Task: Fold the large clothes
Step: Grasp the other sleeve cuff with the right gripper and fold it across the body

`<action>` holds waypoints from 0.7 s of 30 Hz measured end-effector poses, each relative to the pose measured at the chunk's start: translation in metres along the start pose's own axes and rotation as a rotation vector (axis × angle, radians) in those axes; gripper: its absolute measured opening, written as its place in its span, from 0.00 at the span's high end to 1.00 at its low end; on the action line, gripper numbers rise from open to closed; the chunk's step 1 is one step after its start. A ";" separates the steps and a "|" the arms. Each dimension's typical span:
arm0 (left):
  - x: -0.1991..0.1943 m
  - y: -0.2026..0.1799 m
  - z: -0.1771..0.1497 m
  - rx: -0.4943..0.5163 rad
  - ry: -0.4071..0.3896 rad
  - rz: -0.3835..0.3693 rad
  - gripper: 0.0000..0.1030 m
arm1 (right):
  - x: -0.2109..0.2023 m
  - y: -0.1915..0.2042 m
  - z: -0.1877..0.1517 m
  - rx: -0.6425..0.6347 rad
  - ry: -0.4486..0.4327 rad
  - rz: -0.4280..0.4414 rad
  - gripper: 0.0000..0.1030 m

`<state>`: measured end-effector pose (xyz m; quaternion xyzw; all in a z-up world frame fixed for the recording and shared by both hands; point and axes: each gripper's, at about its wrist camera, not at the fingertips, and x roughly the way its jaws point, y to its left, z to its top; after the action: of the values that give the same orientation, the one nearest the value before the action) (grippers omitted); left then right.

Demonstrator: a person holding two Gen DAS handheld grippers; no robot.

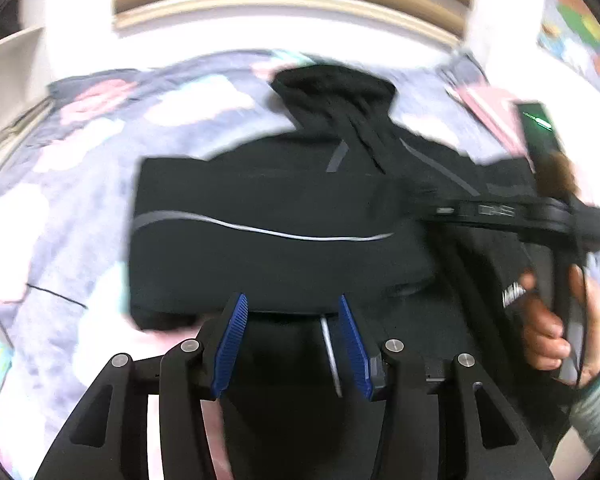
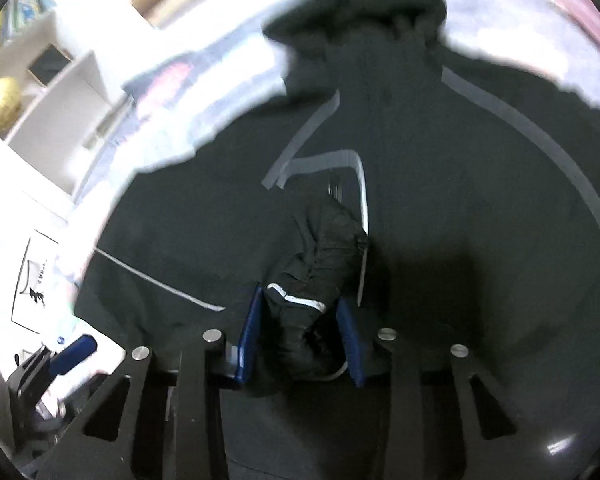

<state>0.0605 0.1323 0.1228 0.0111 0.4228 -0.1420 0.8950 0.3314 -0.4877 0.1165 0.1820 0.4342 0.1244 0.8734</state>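
The black hooded jacket (image 1: 260, 208) lies spread on a bed, hood toward the headboard, over a grey quilt with pale flowers (image 1: 80, 168). To my eye the fold is only partly done: the side away from the right hand looks already turned in across the body, giving a straight edge there, while the other sleeve is yet to be laid over and the length yet to be doubled.

The right gripper (image 2: 300, 340) has its jaws pinching a bunched cuff or sleeve end (image 2: 312, 280) with a pale trim line across it. The left gripper (image 1: 290, 340) stands over the near hem, jaws spread and pressing on nothing; dark cloth and a thin silver strip show between them.

As for containers, a white cubby shelf (image 2: 60, 92) stands beside the bed, with a yellowish round thing (image 2: 2, 100) in one compartment; the others I cannot make out.
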 end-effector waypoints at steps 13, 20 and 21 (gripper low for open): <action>0.118 -0.052 0.074 0.034 0.133 -0.005 0.45 | -0.078 -0.133 0.057 -0.063 -0.165 -0.533 0.64; 0.169 -0.061 0.047 0.035 0.140 0.037 0.40 | -0.030 -0.227 0.017 0.115 -0.024 -0.430 0.63; 0.169 -0.060 0.048 0.032 0.142 0.027 0.40 | -0.035 -0.233 0.016 0.149 -0.036 -0.391 0.62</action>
<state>0.1821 0.0269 0.0311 0.0414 0.4828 -0.1354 0.8642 0.3372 -0.7148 0.0515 0.1604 0.4535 -0.0829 0.8728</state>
